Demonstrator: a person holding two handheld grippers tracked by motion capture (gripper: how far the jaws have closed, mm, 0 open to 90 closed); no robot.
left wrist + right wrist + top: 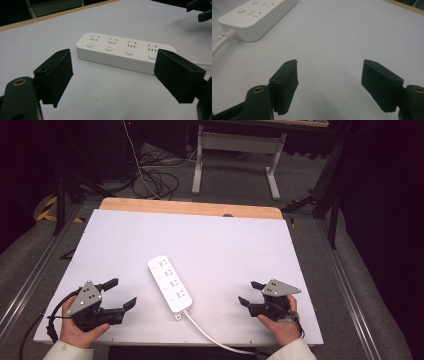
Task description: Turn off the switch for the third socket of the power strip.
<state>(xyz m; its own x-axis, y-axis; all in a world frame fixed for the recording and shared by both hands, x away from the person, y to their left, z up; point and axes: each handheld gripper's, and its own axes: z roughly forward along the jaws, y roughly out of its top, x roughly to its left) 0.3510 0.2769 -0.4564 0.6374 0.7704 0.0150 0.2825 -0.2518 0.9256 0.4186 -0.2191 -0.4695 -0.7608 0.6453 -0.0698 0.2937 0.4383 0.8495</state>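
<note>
Hands grip both tools at the bottom of the high view. At lower left, the left gripper (120,294) has its jaws spread wide with nothing between them; at lower right, the right gripper (250,292) is likewise wide open and empty. Between them, near the centre, a white power strip (169,283) lies flat on the table (225,240), its cord (212,337) running to the bottom edge. Beyond, at the top, stand desk legs (235,160).
</note>
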